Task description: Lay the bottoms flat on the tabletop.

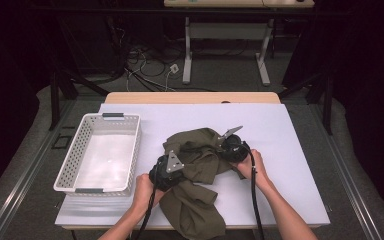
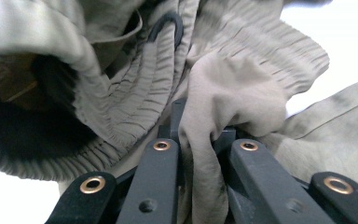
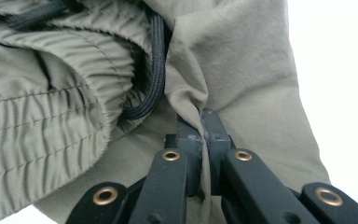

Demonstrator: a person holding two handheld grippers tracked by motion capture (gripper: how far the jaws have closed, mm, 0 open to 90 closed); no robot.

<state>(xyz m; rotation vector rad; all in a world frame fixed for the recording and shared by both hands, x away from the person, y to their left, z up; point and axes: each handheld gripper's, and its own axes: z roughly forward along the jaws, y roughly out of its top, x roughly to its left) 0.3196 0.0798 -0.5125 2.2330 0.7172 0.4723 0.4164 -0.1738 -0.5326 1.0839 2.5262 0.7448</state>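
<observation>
white basket (image 1: 70,155) stands empty at table left. left gripper (image 1: 172,167) and right gripper (image 1: 230,145) each clamp a fold of the olive garment (image 1: 195,200) at mid-table – two holds to spread it, judged. gripper views add detail: elastic waistband (image 2: 135,93), black drawcord (image 3: 156,60).

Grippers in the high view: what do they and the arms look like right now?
Left gripper and right gripper are black, each topped by a grey three-cornered plate, each trailing a black cable. Jaw links carry brass-ringed holes. Forearms are bare, no sleeves.
</observation>
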